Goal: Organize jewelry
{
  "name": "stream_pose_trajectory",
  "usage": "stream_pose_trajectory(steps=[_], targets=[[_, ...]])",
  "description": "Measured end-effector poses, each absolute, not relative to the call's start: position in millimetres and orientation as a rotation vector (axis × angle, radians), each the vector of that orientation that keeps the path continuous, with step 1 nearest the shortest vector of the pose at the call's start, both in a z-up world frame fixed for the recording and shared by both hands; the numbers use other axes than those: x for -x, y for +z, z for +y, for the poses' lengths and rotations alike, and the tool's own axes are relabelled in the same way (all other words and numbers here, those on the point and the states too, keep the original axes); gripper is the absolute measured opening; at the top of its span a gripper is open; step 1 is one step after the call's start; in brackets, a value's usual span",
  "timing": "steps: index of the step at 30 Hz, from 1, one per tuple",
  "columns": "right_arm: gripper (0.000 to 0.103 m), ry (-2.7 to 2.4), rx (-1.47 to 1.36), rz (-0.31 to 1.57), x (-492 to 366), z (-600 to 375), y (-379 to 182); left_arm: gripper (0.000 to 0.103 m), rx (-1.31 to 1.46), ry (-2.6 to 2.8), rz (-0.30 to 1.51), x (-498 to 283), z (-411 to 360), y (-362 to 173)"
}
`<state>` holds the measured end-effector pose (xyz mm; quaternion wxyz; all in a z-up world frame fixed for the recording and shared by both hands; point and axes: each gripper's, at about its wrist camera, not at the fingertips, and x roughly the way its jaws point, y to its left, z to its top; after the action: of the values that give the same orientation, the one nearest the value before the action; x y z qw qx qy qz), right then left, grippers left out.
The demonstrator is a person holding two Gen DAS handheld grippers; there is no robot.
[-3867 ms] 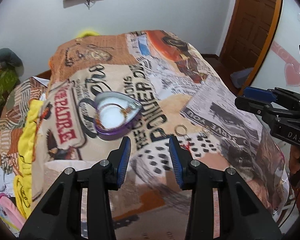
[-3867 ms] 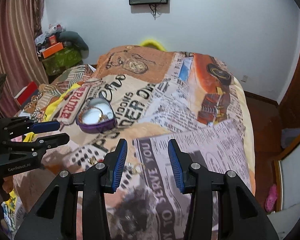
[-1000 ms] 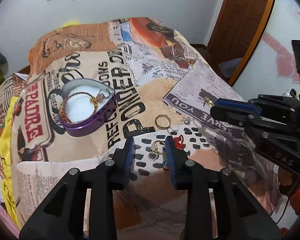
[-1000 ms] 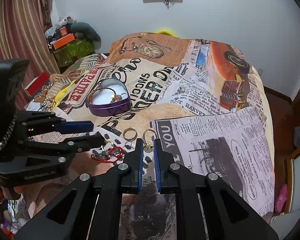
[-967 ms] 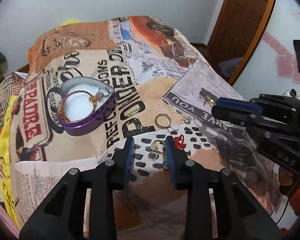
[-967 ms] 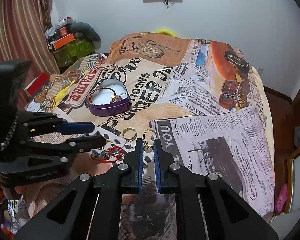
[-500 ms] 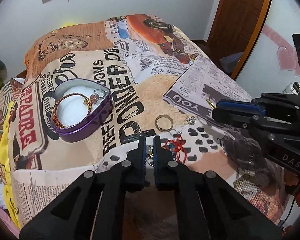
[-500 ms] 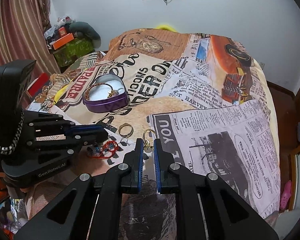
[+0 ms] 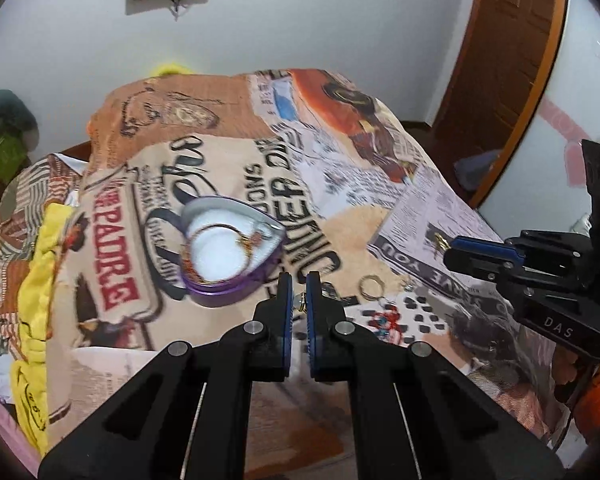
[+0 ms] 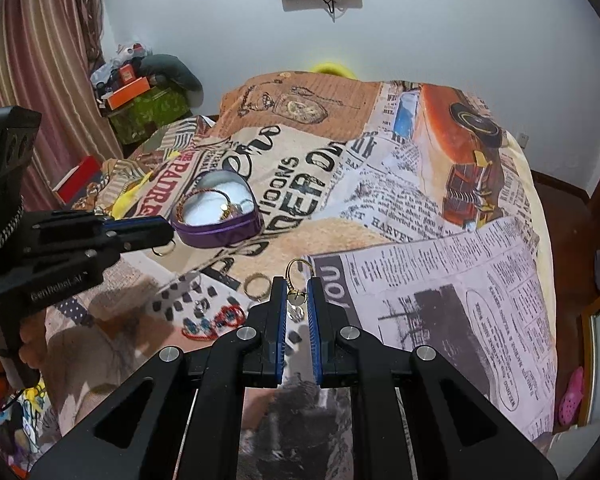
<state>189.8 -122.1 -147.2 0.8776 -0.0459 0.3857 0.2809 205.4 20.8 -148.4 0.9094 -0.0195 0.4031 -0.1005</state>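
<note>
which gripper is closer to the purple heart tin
Left. The left gripper sits just beside the purple heart tin; the right gripper holds off nearer the newspaper-print patch.

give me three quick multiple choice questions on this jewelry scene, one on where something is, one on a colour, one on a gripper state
1. Where does the bracelet lie?
A. inside the heart-shaped tin
B. on the floor
C. on the wall screen

2. What colour is the outside wall of the heart-shaped tin?
A. green
B. purple
C. white

3. What is the right gripper doing?
A. standing wide open
B. shut on a gold hoop earring
C. shut on the tin

Answers:
1 A, the bracelet curls on the tin's white lining.
2 B, the tin's side is purple in both views.
3 B, the gold hoop earring sticks up from between the nearly closed blue pads.
</note>
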Motion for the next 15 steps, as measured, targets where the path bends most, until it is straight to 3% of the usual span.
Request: stream_pose_trajectory(steps=[15], targets=[[0.009,0.659,0.159,0.74,-216,-63,-125,0.005,0.04,-0.119,0.779,-220,65,-138]])
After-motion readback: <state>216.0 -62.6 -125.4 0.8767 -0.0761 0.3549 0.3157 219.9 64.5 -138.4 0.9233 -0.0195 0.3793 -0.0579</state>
